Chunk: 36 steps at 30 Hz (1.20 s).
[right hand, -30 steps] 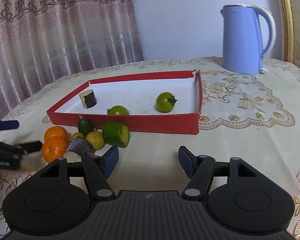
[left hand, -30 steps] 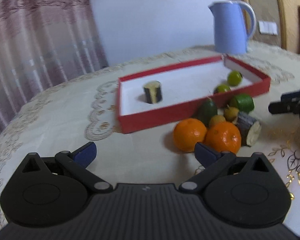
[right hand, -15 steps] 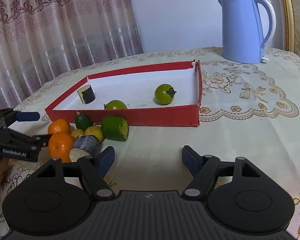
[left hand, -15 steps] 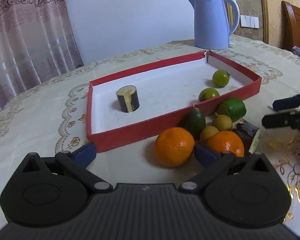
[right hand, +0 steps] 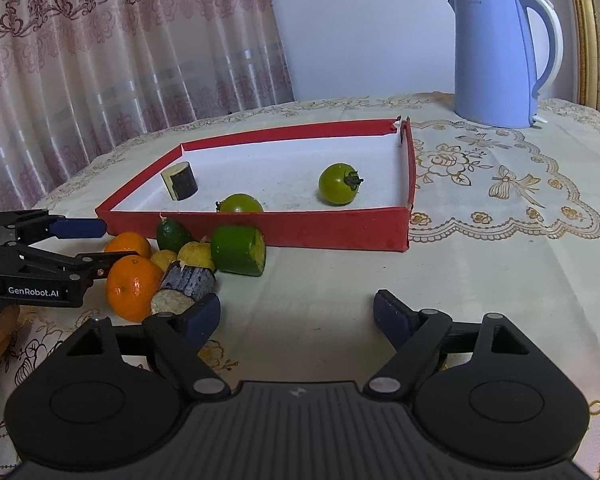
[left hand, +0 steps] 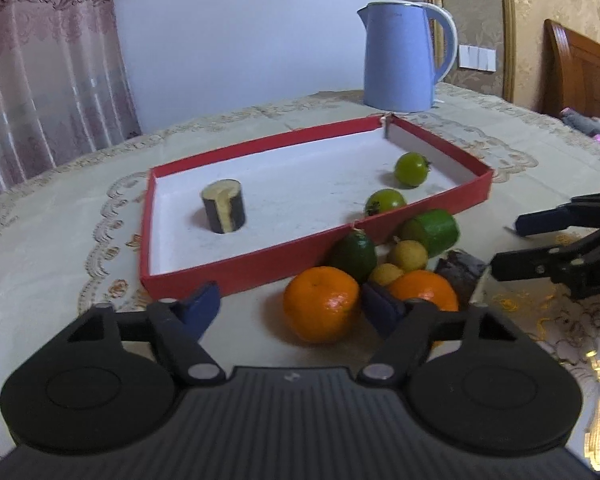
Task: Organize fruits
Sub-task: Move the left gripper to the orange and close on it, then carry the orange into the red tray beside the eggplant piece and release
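- Closing, the left claw (left hand: 290, 304) stood open beside an orange (left hand: 321, 305), untouched, near the red tray (left hand: 260, 266) edge.
- Widening, the right claw (right hand: 297, 314) gaped over bare desk (right hand: 480, 264).

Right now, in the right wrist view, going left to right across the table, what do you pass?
left gripper → orange → cut green piece → green tomato → red tray's right wall → blue kettle
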{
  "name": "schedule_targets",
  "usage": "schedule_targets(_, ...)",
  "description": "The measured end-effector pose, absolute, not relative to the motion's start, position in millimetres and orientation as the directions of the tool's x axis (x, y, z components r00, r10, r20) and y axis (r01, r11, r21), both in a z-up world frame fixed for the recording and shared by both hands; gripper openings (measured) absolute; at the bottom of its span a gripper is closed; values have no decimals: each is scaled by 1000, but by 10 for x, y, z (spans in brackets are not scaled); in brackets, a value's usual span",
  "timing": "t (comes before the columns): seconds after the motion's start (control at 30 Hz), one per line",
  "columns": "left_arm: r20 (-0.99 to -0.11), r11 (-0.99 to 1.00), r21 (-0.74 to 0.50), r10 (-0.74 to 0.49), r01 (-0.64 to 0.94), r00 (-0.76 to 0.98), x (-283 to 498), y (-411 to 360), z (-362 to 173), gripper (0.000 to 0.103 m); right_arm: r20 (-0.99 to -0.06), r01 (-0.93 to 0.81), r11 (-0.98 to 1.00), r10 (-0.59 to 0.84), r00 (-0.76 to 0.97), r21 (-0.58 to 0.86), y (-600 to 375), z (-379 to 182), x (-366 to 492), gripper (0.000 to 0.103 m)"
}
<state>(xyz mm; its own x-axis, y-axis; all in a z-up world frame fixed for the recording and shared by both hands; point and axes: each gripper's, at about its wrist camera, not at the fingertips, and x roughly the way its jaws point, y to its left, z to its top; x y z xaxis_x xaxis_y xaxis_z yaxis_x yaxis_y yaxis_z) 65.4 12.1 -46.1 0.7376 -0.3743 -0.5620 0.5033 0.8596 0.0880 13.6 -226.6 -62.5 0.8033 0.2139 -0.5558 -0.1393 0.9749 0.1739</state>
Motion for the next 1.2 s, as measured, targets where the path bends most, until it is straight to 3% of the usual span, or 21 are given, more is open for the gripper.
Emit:
schedule_targets(0.23, -566, 856, 33, -409, 516, 715, 579, 94, -456, 40, -551, -140, 972, 224, 804, 191, -2283, -628, 138, 84)
schedule_targets(1.2, -517, 947, 40, -254, 319, 817, 464, 64, -231, 39, -545, -142, 967, 238, 804, 213, -2307, -626, 145, 85)
